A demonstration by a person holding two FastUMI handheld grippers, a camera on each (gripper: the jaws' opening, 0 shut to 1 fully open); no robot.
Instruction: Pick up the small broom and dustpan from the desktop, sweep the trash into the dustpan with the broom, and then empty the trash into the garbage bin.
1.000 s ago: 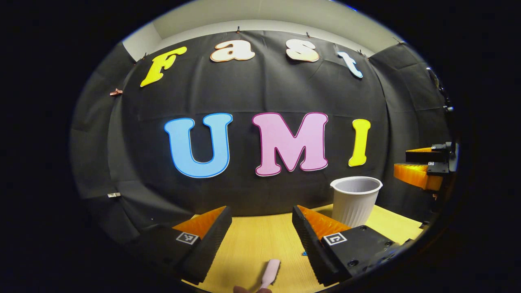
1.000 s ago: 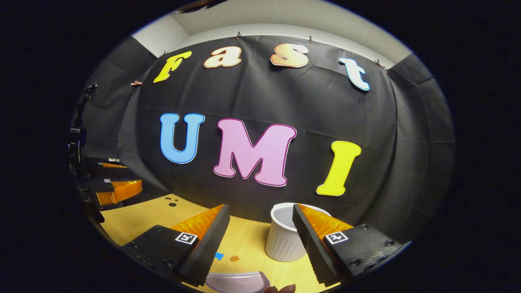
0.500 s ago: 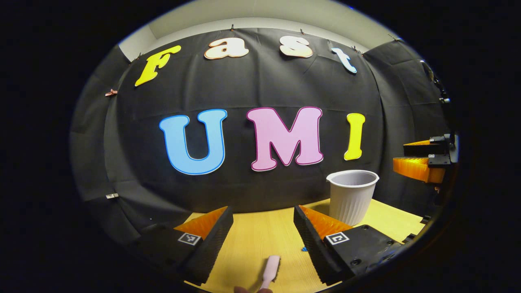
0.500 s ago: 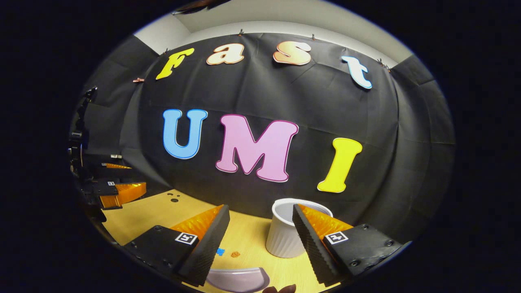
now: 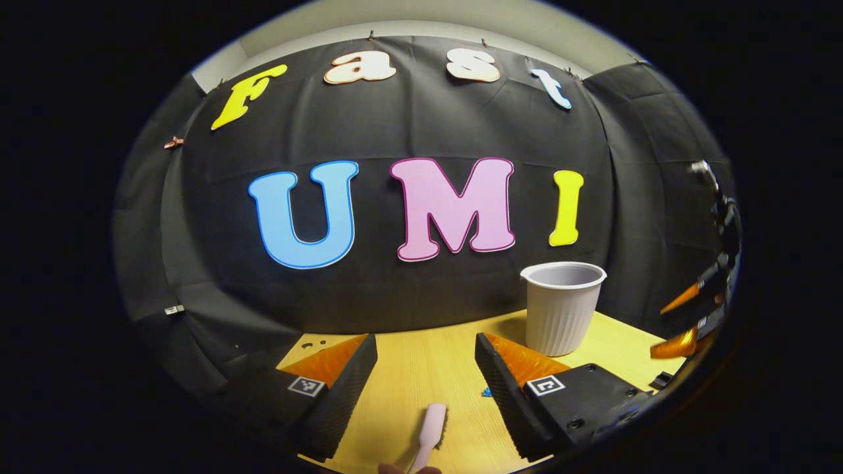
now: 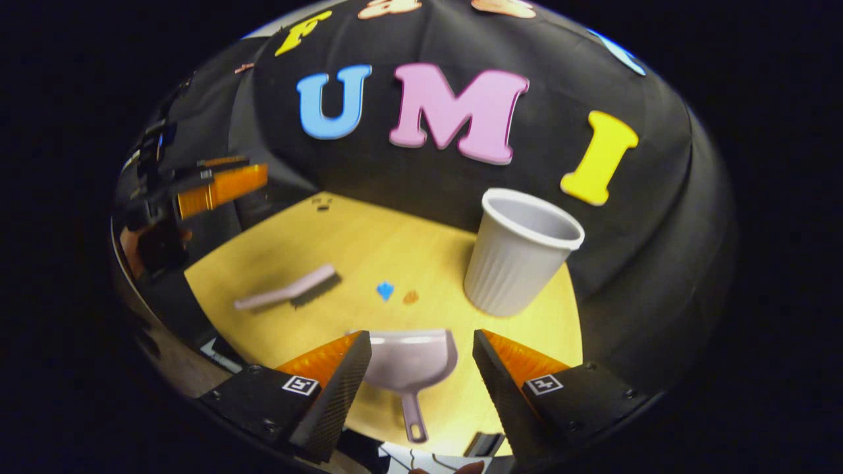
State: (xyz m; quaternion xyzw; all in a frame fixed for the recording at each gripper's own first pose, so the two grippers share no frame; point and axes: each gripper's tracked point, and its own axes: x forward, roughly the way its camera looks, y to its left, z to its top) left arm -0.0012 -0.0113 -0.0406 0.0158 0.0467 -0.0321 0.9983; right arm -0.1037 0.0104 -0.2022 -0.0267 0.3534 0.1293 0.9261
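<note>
Desktop (image 6: 276, 263) near edge: right gripper (image 6: 421, 368) gaping above dustpan (image 6: 411, 359), should clamp handle squarely; left gripper (image 5: 425, 372) gaping over broom (image 5: 429, 428).

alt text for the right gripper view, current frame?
The right gripper, fingers open, hovers above a small dustpan lying on a yellow wooden desktop. Beyond it lie two bits of trash, a small broom to the left, and a white ribbed bin to the right. The left gripper shows at the far left.
</note>
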